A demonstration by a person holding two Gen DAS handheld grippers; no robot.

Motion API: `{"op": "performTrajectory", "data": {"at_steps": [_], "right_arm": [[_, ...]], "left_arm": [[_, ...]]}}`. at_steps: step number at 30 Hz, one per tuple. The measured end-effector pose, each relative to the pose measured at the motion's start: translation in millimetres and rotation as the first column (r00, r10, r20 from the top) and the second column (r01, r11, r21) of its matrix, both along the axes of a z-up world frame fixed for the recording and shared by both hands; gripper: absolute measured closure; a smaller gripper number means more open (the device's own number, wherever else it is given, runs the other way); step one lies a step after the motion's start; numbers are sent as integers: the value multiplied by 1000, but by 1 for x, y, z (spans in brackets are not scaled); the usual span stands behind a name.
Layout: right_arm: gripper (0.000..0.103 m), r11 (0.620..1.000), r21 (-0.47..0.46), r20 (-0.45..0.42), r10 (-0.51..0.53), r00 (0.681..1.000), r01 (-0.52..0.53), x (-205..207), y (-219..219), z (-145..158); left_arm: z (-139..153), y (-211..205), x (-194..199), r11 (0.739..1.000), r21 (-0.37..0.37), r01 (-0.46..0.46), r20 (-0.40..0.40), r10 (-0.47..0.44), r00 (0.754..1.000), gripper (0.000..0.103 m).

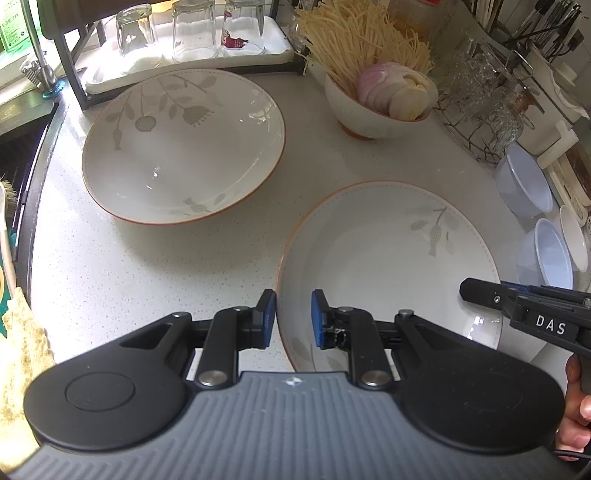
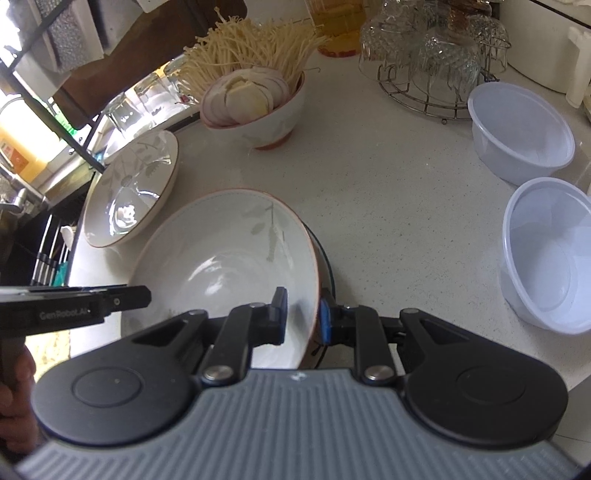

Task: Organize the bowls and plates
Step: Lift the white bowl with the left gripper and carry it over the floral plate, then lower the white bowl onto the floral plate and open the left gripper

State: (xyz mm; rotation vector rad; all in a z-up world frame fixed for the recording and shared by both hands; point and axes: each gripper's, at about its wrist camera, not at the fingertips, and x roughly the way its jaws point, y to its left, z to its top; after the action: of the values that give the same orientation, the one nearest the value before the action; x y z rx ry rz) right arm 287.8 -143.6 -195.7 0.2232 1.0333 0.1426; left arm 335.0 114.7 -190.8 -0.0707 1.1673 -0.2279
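Behind your work area, three upturned drinking glasses (image 1: 192,33) stand on a white tray (image 1: 258,55) inside a dark metal rack (image 1: 74,74). To their right you have a wire stand (image 2: 439,92) holding cut-glass cups (image 2: 443,48), upside down. A tap (image 1: 40,70) rises at the far left beside the sink (image 1: 18,155). The speckled pale surface (image 2: 399,206) carries it all.

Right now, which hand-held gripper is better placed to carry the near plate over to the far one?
Probably both together: the left hand-held gripper and the right hand-held gripper each pinch an opposite rim of the near plate. If only one, the left, nearer the far plate.
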Motion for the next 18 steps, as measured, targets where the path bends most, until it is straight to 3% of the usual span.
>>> {"op": "performTrajectory", "data": {"at_steps": [12,18], "right_arm": [[77,999,-41,45,16,999,-14,-7,-3,13],[77,999,-30,121,39,992,-36,-14,-2,34]], "left_arm": [[7,-1,-15,1000,2,-20,28,20,999,80],[32,1,-29,999,1,-44,84,44,996,80]]}}
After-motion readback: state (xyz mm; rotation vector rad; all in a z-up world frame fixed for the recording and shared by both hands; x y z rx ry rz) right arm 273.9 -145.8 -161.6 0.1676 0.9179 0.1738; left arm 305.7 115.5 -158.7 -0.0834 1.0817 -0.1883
